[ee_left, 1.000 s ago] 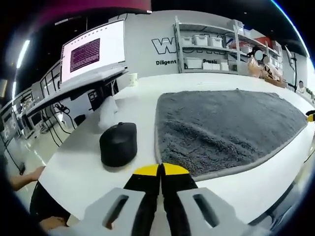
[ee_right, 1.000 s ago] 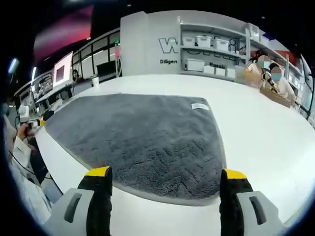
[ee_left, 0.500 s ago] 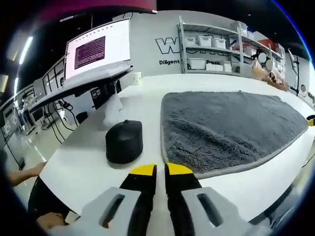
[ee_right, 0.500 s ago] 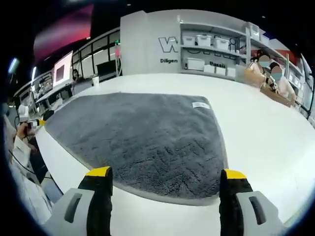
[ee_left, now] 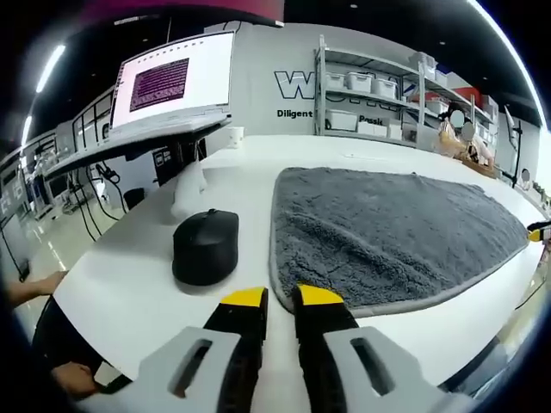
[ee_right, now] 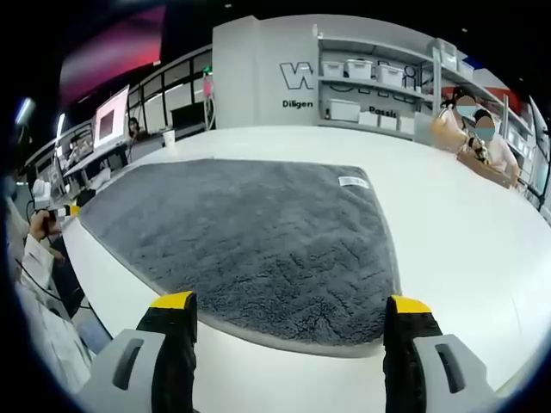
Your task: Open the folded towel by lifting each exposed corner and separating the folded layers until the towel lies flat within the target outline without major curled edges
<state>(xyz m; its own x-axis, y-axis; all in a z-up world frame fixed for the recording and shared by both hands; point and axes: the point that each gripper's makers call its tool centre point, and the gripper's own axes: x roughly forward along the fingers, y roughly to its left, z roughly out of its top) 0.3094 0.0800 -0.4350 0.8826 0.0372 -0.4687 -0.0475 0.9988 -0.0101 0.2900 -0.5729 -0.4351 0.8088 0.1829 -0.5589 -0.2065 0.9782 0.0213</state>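
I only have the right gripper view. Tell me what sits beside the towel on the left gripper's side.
Observer: A black rounded object sits on the white table, just off the grey towel's edge, not touching it.
Operator: Report the left gripper's jaws.
Observer: The left gripper has its yellow-tipped jaws only slightly parted, holding nothing, short of the towel's near corner.
Operator: Say what else is near that object.
Observer: A crumpled clear plastic piece lies beyond it, toward a monitor.
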